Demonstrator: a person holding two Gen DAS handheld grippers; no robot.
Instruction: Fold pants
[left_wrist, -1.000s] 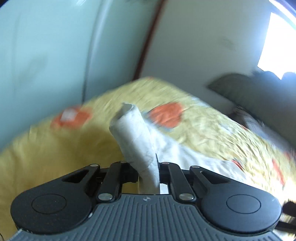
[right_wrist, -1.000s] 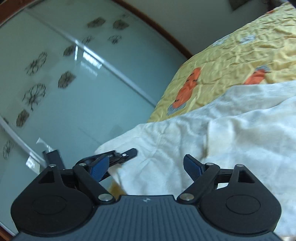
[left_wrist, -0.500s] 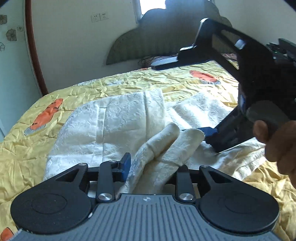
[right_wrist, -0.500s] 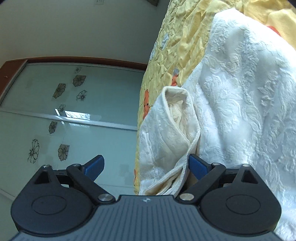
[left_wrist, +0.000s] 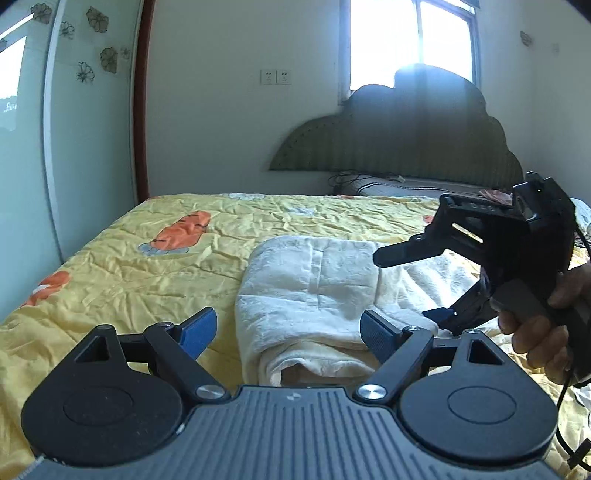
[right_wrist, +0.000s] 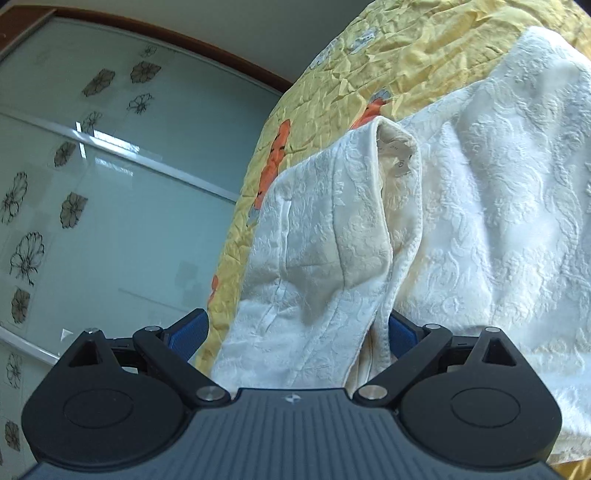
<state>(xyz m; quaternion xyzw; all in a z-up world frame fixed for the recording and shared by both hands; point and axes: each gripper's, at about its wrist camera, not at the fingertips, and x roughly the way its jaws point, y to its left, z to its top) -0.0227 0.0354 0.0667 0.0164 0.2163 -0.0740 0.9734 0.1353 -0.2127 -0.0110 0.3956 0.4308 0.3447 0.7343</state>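
Note:
The white textured pants (left_wrist: 314, 288) lie folded over on the yellow bedspread (left_wrist: 140, 273). My left gripper (left_wrist: 288, 330) is open, its blue pads either side of the near folded edge, holding nothing. My right gripper (right_wrist: 293, 334) is open with a fold of the pants (right_wrist: 332, 266) lying between its jaws; it also shows in the left wrist view (left_wrist: 491, 258), held in a hand over the right side of the pants.
The bedspread has orange carrot prints (left_wrist: 184, 232). A dark headboard (left_wrist: 413, 133) and a window (left_wrist: 410, 40) stand at the far end. A glass sliding door with flower decals (right_wrist: 92, 177) runs along the bed's left side.
My left gripper has opened and let go of the pants fold, which now lies folded over on the bed. My right gripper stays open at the cloth's edge.

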